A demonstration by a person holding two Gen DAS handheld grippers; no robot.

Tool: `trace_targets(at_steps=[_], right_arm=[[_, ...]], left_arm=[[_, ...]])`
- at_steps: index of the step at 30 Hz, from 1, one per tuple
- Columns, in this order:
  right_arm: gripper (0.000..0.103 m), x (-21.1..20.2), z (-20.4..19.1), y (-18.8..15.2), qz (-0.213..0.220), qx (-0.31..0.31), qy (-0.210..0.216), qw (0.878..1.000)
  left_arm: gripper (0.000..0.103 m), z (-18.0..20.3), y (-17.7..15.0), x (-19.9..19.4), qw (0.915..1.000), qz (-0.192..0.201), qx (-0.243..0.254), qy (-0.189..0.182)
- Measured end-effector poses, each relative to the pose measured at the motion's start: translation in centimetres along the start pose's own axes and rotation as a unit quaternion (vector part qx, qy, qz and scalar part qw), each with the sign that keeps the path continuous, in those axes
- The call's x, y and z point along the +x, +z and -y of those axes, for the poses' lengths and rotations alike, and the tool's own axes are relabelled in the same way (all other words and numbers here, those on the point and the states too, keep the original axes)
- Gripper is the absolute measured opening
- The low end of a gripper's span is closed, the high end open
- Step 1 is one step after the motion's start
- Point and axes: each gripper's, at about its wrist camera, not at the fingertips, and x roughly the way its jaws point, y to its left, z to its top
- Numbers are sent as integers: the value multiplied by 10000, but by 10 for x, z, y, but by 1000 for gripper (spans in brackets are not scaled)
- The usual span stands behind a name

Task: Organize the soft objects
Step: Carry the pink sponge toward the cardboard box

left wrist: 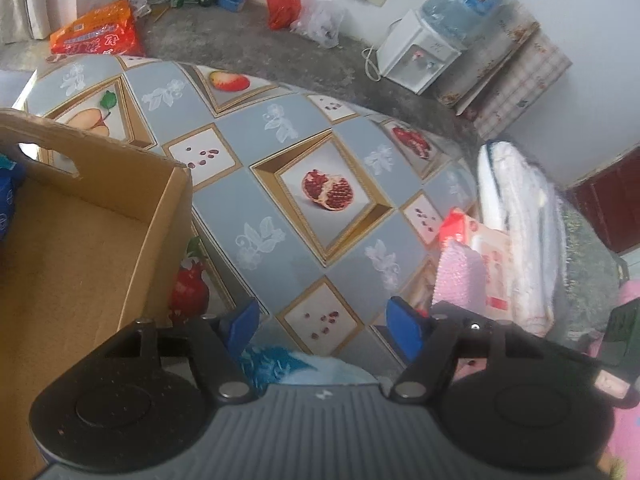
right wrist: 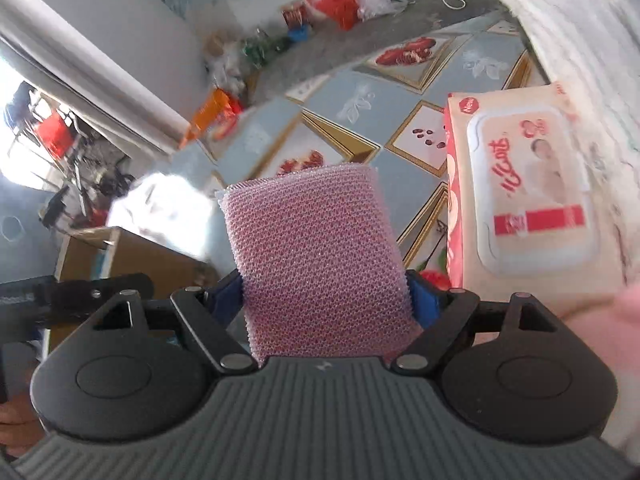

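right gripper [right wrist: 326, 300] pinches pink mesh sponge [right wrist: 316, 248] above the table [right wrist: 404, 168]; left gripper [left wrist: 322, 326] spread, nothing between its fingers.

A lived-in room of a home, rather rough. The tabletop [left wrist: 256, 196] wears a printed oilcloth of fruit pictures. Beyond it, at twelve o'clock, lies a bare concrete floor [left wrist: 224, 36] strewn with plastic shopping bags [left wrist: 282, 2] and a snack packet [left wrist: 98, 30]. At two o'clock a small water dispenser [left wrist: 420, 54] with its blue bottle stands against a white wall. A pack of wet wipes [right wrist: 528, 196] lies at three o'clock.
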Motion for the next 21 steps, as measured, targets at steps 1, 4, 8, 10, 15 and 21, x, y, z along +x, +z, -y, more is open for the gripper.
trace_targets(at_steps=[1,4,8,10,15,21], right_arm=[[83,-9,-5,-4,68,-34,73,9999],[83,-34,-31,-12,228,-211,301,9991],[83,-67,-85,-24,474,-599,759,9942],[83,-77,-114,-32,511,-782,991,9907],[83,-67,-187,-53,176,-1107,1487,9825],[84,-9,-272,-70,-479,-989,1627,9805]], left_arm=[[72,1,-2,-7,10000,45,-10,-18],[72,-2,-9,-38,9996,258,-3,-92],[74,-20,-19,-91,9978,617,-113,-202],[82,-38,-27,-121,9957,872,-221,-204],[93,-103,-50,-182,9870,1492,-596,-33],[95,-204,-77,-203,9767,1560,-1447,289]])
